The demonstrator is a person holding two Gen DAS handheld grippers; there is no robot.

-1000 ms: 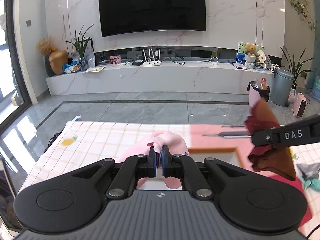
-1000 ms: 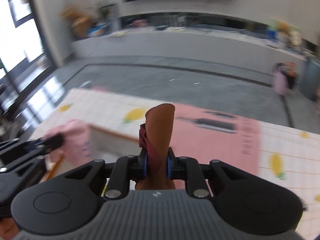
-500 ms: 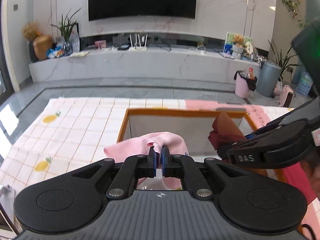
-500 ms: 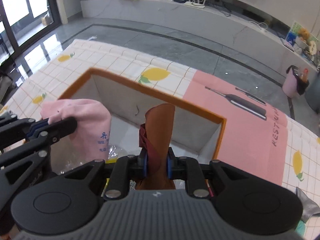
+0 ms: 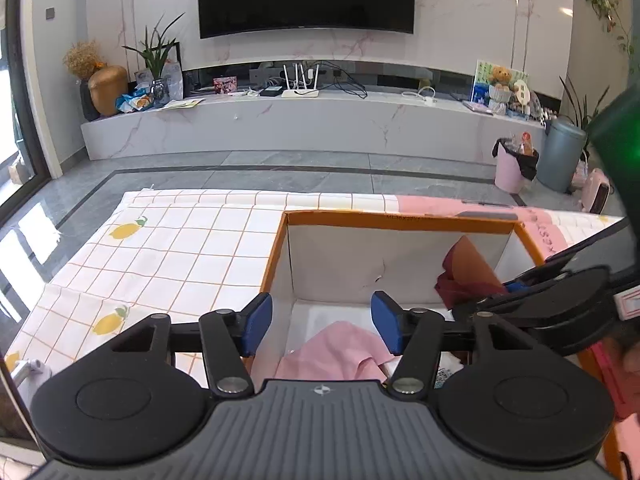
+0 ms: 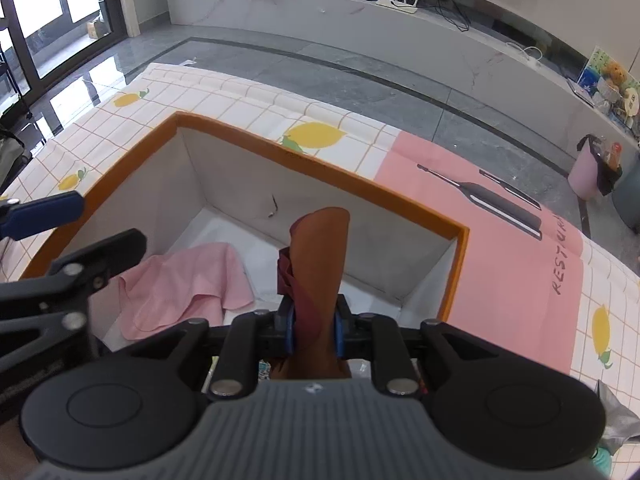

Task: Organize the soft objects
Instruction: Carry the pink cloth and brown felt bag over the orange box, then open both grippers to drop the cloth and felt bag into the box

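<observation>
An orange-rimmed box with white inner walls stands on the lemon-print tablecloth. A pink cloth lies loose on the box floor. My left gripper hangs just above it, its jaws opening wide, nothing pressed between the blue pads. My right gripper is shut on a brown and maroon cloth, which stands up from the jaws over the box's right side.
A pink placemat with a bottle print lies right of the box. A grey-green item sits at the table's right edge. Beyond the table are a grey floor, a marble TV bench and bins.
My left gripper went from shut on the pink cloth to open, and the cloth dropped onto the box floor. Both grippers came down over the box; the right one still holds its brown cloth.
</observation>
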